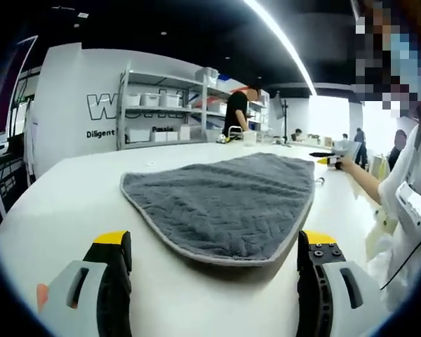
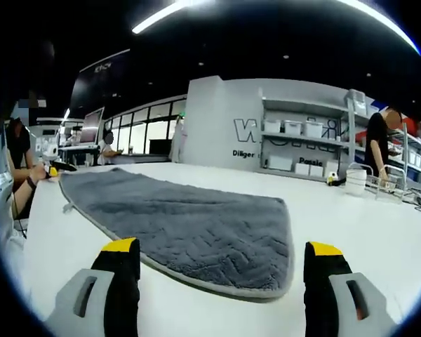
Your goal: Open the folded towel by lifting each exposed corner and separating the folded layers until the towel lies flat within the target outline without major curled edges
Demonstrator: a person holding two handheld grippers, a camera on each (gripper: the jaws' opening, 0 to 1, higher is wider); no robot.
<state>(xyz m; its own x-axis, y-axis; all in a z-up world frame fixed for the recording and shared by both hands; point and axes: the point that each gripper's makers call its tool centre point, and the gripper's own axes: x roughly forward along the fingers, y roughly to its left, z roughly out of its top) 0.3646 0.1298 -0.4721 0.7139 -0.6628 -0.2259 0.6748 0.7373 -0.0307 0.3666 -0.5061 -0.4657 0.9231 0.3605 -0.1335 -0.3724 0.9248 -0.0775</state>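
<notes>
Left gripper [image 1: 214, 260], yellow-tipped black jaws spread wide, nothing btwn them, hovers just above the white tabletop [image 1: 63, 203], lined up w/ the near rounded corner of the grey plush towel w/ pale bound edge [image 1: 224, 200]. Towel lies mid-table, spread, surface mostly smooth; no outline visible, so can't tell fit. In the left gripper view, a person's hand [image 1: 347, 165] w/ another gripper sits at the towel's far right corner, prob. pinning it. Right gripper [image 2: 221, 263] likewise released, jaws apart, empty, aimed low at the towel's [image 2: 189, 225] near edge. Looks like both poised to check or tidy corners; edge reads slightly raised, not curled.
</notes>
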